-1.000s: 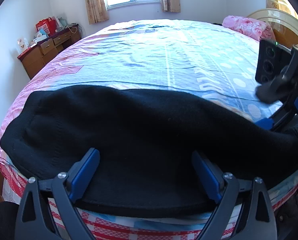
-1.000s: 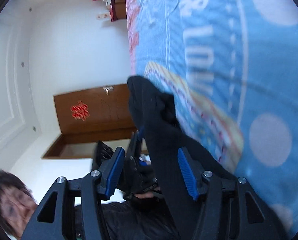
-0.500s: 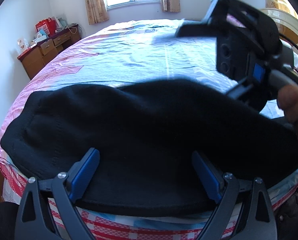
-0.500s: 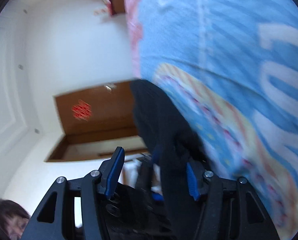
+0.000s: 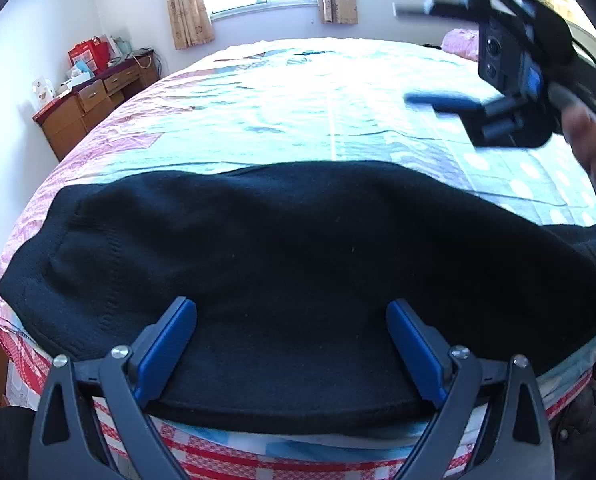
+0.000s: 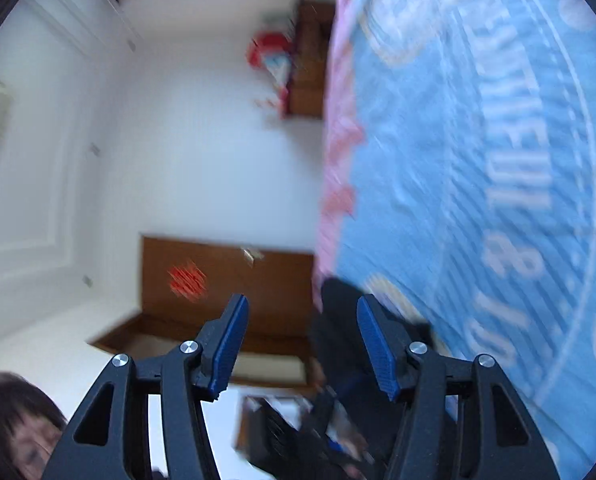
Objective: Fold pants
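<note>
Black pants point(image 5: 282, 256) lie folded in a wide band across the near edge of the bed. My left gripper point(image 5: 292, 316) is open and hovers over their near hem, with cloth between the fingers. My right gripper point(image 5: 494, 76) is raised in the air above the bed at the upper right, turned on its side, open and empty. In the right wrist view the right gripper point(image 6: 302, 312) is open with nothing between its fingers, and a dark bit of the pants point(image 6: 338, 304) shows past the fingertips, blurred.
The bed has a blue and pink patterned sheet point(image 5: 318, 108). A wooden dresser point(image 5: 86, 108) with red bags stands at the left wall. A pink pillow point(image 5: 462, 40) lies at the far right. A brown door point(image 6: 218, 292) and a person's head point(image 6: 14, 420) show in the right wrist view.
My right gripper let go of the pants' right end and rose up and away over the bed. The pants settled flat. The left gripper stayed still.
</note>
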`<state>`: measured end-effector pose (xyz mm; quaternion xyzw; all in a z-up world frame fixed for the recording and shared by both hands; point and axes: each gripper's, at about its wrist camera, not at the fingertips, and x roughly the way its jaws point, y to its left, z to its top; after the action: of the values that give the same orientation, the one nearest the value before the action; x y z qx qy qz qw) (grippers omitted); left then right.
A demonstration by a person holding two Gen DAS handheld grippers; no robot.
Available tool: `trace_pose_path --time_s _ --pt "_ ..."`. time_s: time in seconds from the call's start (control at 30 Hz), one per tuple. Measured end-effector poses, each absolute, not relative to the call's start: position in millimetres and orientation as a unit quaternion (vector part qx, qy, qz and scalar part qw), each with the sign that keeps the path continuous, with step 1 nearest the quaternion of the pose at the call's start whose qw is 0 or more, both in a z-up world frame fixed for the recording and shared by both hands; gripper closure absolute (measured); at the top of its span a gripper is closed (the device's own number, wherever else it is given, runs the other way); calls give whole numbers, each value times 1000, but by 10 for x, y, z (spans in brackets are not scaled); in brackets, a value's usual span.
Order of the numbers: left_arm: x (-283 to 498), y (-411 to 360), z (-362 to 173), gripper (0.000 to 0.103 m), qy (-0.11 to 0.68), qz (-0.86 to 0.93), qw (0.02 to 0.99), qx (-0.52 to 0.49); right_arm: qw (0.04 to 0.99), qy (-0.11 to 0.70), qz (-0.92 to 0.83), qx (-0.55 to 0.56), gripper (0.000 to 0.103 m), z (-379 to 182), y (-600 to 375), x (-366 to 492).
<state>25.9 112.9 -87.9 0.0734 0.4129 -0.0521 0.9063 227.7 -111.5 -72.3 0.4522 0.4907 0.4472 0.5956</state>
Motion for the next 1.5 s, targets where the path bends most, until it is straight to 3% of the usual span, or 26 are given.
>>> trace_pose_path --time_s 0.3,0.57,0.7,0.93,1.03,1.13,1.27,1.4,1.5 --pt "253 1109 -873 5 414 -55 906 73 537 605 466 359 44 -1203 -570 2054" --pt "264 1109 -873 5 414 -53 906 72 455 553 462 523 44 -1511 -597 2087" --pt "260 1116 -867 5 414 -55 906 70 519 523 418 532 44 -1320 -649 2154" --pt "273 1115 -878 5 411 -58 907 74 674 518 423 314 49 -758 -559 2191" --pt "295 1130 -874 5 411 -64 906 74 672 550 433 242 58 -806 -357 2354" --pt "328 1150 -862 4 413 -63 906 71 605 590 443 300 60 -1031 -570 2509" --pt "348 1130 -866 1 412 -65 906 71 706 524 340 333 57 -767 -1272 2445" --pt "362 1151 -844 1 407 -66 909 63 753 491 379 217 58 -377 -1022 1831" --pt "351 1230 -745 8 403 -65 912 46 762 500 386 142 59 -412 -646 1487"
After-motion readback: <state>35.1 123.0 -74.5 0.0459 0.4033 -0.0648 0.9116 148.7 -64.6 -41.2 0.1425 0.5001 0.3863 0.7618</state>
